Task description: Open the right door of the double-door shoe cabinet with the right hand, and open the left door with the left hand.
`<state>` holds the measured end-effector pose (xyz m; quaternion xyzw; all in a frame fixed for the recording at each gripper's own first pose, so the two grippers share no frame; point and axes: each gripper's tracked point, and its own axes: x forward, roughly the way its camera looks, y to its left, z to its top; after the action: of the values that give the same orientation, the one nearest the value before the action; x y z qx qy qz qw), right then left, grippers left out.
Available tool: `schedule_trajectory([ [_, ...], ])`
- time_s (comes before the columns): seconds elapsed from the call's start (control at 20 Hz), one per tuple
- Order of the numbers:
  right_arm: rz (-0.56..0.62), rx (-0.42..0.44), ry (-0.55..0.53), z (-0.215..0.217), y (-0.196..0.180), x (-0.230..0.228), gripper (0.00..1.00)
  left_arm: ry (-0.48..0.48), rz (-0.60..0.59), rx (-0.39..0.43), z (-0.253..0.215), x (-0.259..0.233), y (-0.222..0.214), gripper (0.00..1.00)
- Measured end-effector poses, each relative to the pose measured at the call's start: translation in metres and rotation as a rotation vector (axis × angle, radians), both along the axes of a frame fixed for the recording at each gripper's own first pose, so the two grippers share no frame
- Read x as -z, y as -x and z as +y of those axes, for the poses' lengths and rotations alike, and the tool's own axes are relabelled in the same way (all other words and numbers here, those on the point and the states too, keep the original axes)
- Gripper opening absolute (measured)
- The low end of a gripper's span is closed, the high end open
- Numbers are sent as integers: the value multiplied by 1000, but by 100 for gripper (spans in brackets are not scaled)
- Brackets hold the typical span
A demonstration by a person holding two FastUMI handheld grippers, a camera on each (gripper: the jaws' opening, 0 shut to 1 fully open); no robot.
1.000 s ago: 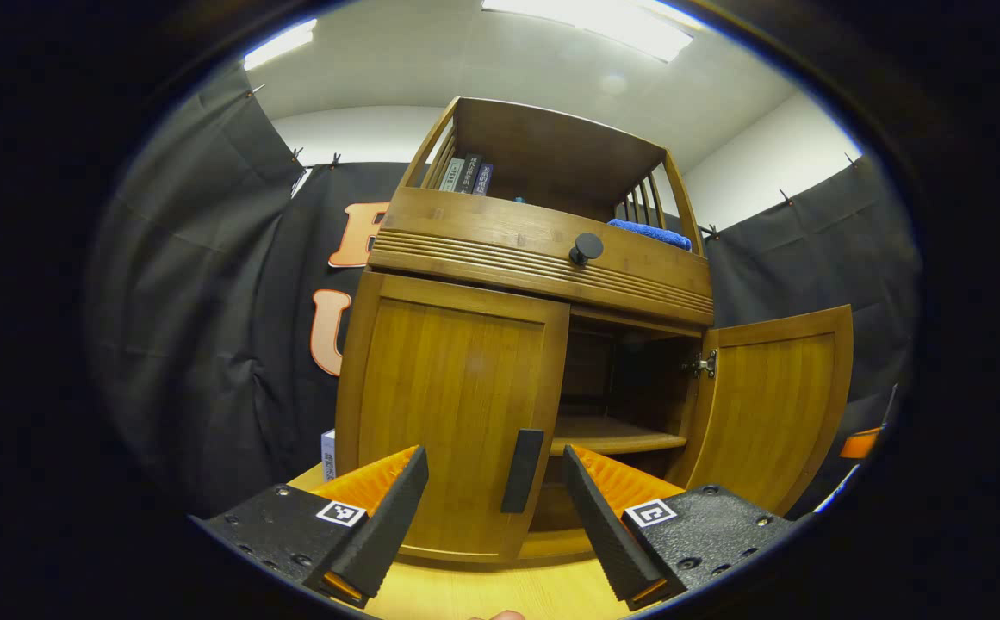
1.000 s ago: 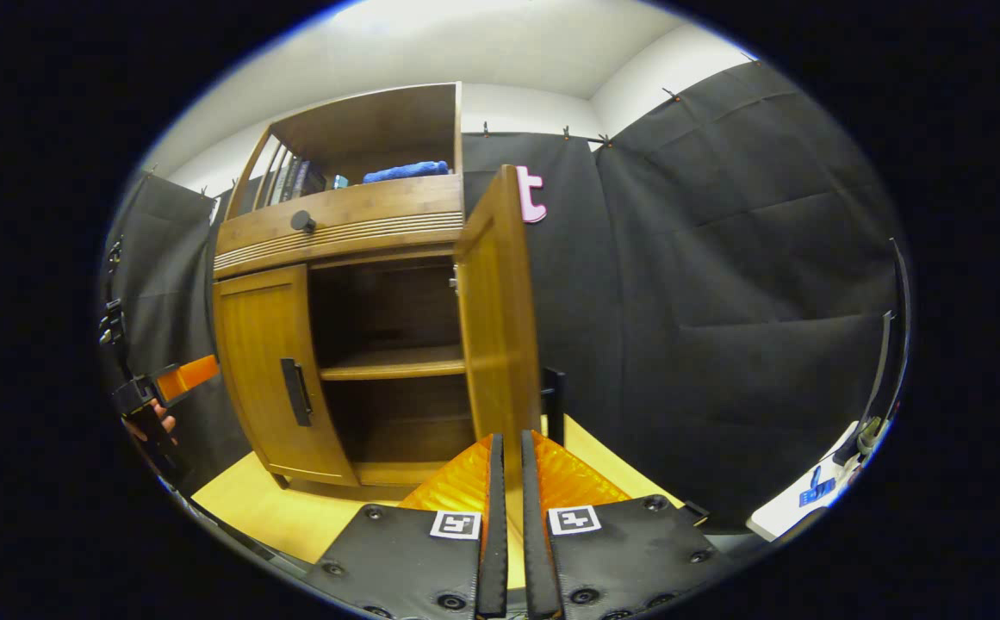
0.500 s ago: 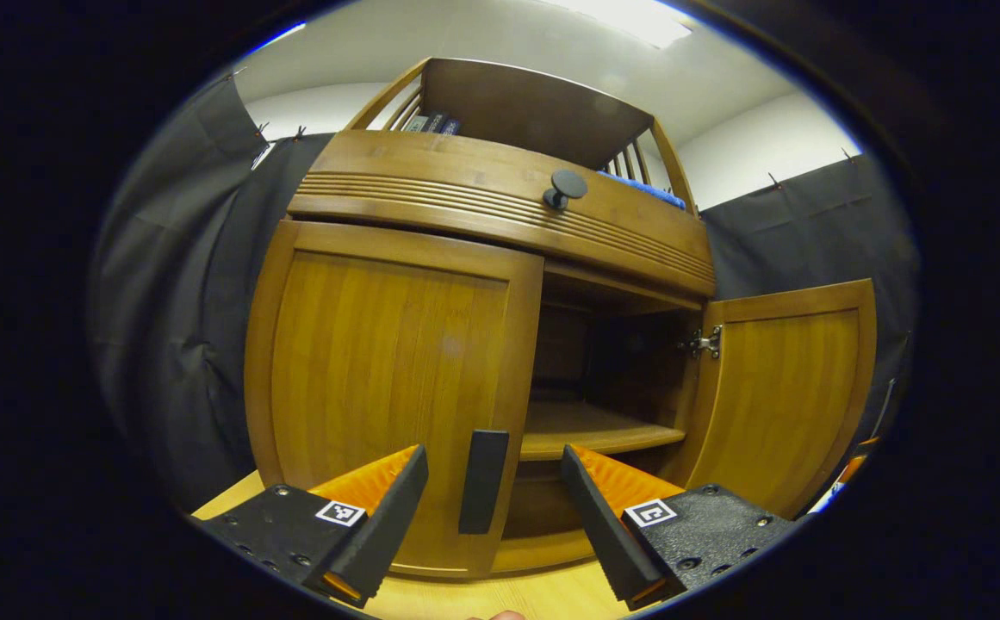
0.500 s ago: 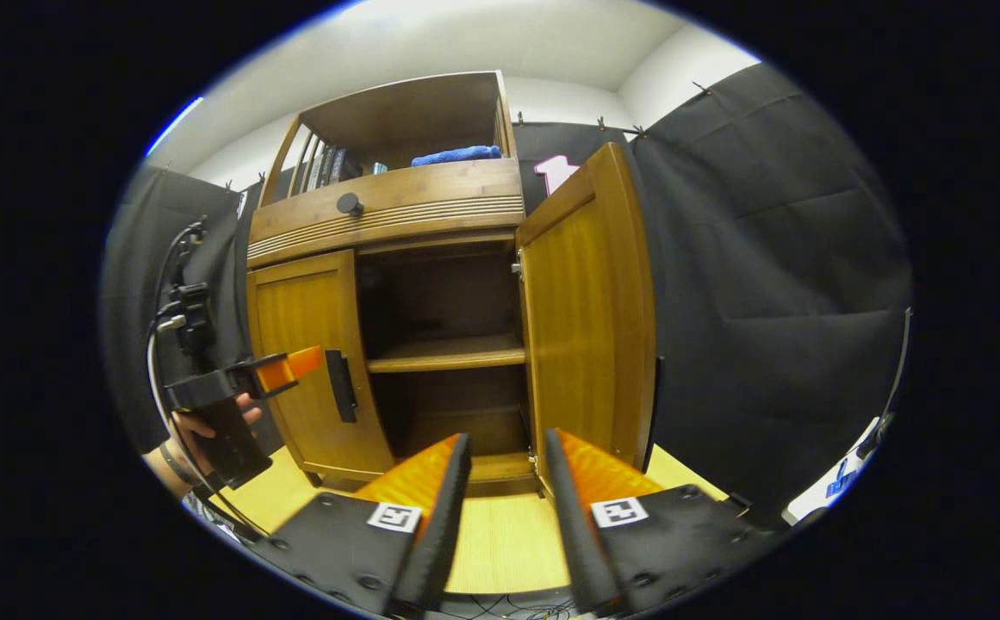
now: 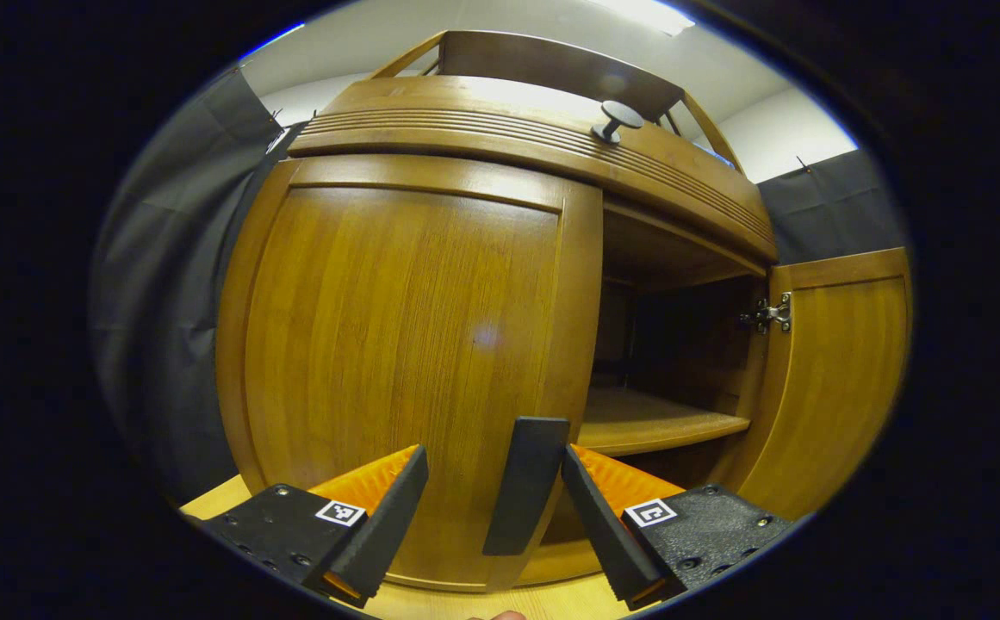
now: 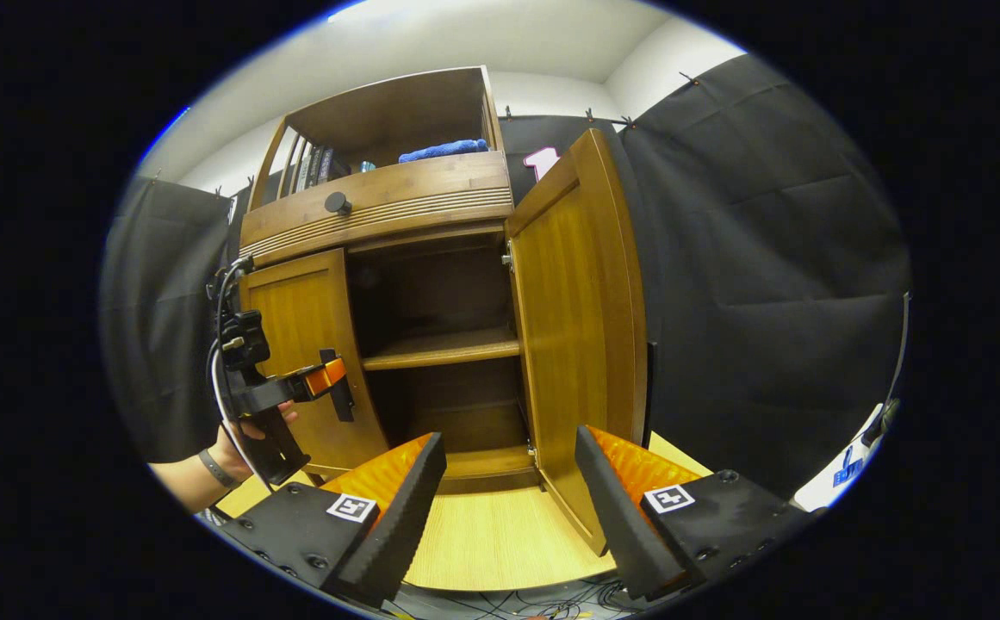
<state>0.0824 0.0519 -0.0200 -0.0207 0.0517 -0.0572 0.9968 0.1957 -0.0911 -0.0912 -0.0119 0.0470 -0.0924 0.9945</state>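
1. Since a second ago my left gripper (image 5: 493, 517) has closed in on the shoe cabinet (image 6: 379, 207), so the left door (image 5: 405, 344) now looms large; my right gripper (image 6: 508, 508) has let go of the right door (image 6: 577, 310) and backed off, its fingers spread.
2. Left of the cabinet's opening, the left door is shut. Its dark handle (image 5: 524, 486) stands upright between my left gripper's fingers, closer to the right-hand one; the fingers are wide apart and I can't tell if either touches it.
3. In the right gripper view, my left gripper (image 6: 323, 379) reaches the handle (image 6: 336, 392) from the cabinet's left, with my hand (image 6: 250, 430) around its grip.
4. Inside the opening, a shelf (image 6: 444, 349) crosses the dark interior.
5. Right of the opening, the right door stands swung out, its hinge (image 5: 767, 314) at the cabinet's edge.
6. My right gripper holds nothing, set back from the cabinet over the wooden floor (image 6: 500, 551), wide open.
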Motion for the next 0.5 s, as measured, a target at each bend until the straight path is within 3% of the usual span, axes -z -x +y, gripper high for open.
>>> schedule_trajectory([
  [0.05, 3, 3, 2, 0, -2, 0, 89, -3, 2, 3, -1, 3, -4, 94],
  [0.25, -14, 17, -2, -2, -7, -4, 89, -4, 18, 30, -8, 17, -9, 84],
  [0.35, -17, 19, -5, -2, -8, -5, 89, -18, 9, 2, -6, 17, -10, 70],
  [0.45, -18, 20, -3, -3, -8, -4, 89, -20, 7, 55, -20, 19, -9, 70],
  [0.5, -13, 21, -3, -5, -7, -3, 89, -24, 8, 46, -22, 17, -4, 56],
])
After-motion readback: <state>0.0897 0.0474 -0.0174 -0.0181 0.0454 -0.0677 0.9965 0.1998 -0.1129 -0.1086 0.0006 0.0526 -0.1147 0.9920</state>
